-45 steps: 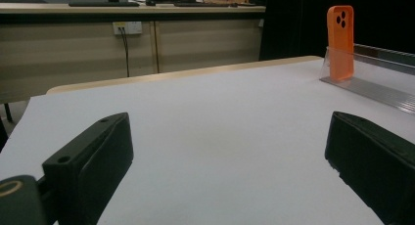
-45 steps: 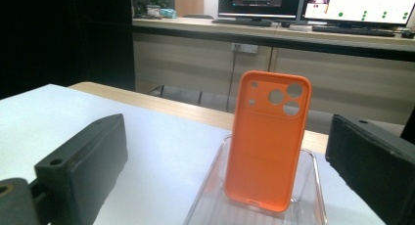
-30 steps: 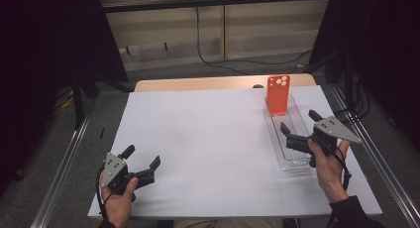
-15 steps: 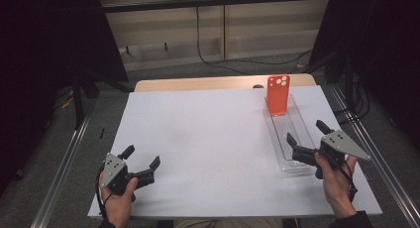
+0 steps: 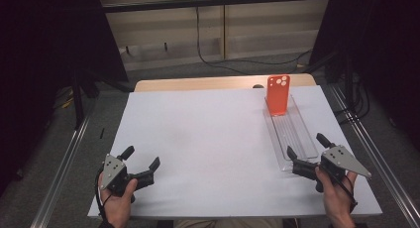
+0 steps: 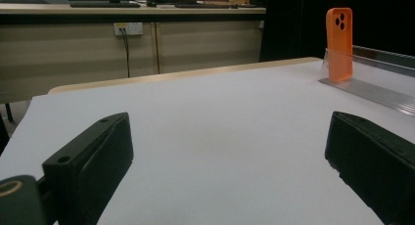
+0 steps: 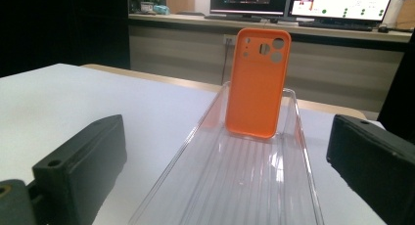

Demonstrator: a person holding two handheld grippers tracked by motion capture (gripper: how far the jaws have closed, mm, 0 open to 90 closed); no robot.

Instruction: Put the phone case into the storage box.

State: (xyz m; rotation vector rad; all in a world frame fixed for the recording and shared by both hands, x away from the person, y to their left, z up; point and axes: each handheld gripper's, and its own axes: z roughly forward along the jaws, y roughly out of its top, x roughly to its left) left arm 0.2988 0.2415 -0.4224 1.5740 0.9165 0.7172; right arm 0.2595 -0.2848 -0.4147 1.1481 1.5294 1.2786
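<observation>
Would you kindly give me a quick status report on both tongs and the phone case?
Left tongs open, empty, near table edge. Right tongs open, at near end of clear tray. Orange phone case upright at tray's far end. Nothing between.

An orange phone case (image 5: 277, 94) stood upright at the far end of a clear ribbed plastic tray (image 5: 297, 139), camera cutouts at its top, seemingly leaning on the end wall. The tray's near end lay just ahead of the right gripper (image 5: 307, 153).

The right gripper (image 5: 308, 152) has drawn back off the clear tray (image 5: 297, 137).
</observation>
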